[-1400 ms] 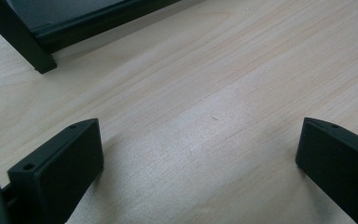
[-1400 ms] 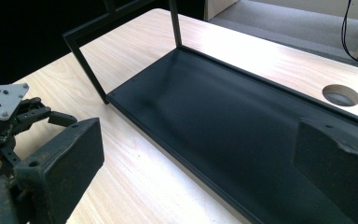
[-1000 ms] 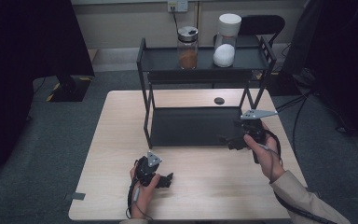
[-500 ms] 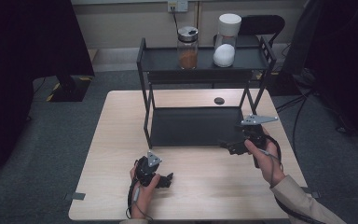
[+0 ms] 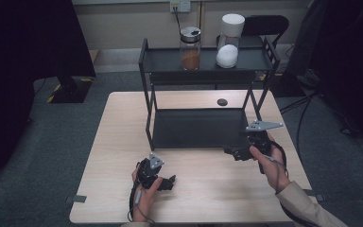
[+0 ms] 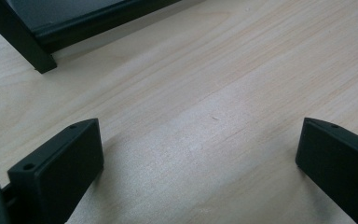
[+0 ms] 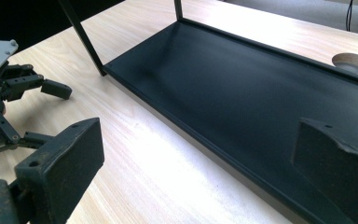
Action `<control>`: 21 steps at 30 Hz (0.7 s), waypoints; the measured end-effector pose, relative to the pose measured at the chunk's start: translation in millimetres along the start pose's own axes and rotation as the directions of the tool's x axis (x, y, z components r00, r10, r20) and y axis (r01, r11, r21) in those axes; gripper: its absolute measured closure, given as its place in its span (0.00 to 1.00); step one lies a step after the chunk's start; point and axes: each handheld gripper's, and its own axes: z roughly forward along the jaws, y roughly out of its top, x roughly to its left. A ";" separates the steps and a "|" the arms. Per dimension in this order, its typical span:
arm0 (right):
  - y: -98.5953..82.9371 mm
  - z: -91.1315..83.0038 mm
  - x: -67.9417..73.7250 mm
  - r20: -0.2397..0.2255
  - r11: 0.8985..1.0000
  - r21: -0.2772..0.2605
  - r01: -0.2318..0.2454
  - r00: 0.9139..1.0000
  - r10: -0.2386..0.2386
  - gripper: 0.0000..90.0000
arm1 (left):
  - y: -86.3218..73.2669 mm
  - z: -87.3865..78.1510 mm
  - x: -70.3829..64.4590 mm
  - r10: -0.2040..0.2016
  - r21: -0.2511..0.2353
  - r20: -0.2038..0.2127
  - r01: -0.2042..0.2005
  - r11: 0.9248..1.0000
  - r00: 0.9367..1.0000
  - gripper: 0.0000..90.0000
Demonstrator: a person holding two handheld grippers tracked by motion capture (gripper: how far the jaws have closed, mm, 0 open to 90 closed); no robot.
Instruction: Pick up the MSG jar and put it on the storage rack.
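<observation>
My left gripper (image 5: pixel 171 181) rests low over the wooden table (image 5: pixel 123 142) near its front edge, pointing right. Its jaws stand wide apart with bare wood between them (image 6: pixel 200 140). My right gripper (image 5: pixel 230 152) hovers at the front right corner of the black two-tier rack (image 5: pixel 198 128), pointing left and open, with nothing between its jaws (image 7: pixel 196 140). On the rack's top shelf stand a glass jar of orange-brown powder (image 5: pixel 189 48) and a white-lidded jar of white contents (image 5: pixel 229 42). The right gripper view also shows the left gripper (image 7: pixel 46 112), open, at the far left.
The rack's lower shelf (image 7: pixel 261 93) has a low raised rim. A rack leg (image 6: pixel 21 39) stands just ahead of the left jaws. A round cable hole (image 5: pixel 222 101) sits in the table behind the rack. A chair (image 5: pixel 269 23) stands beyond.
The right gripper has drifted slightly toward the person, still open. The left gripper has stayed put.
</observation>
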 end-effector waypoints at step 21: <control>-14.7 -3.4 -1.0 -0.008 1.000 0.011 0.009 1.000 -0.009 0.01 | 0.0 0.0 0.0 0.000 0.000 0.000 0.000 1.000 1.000 0.00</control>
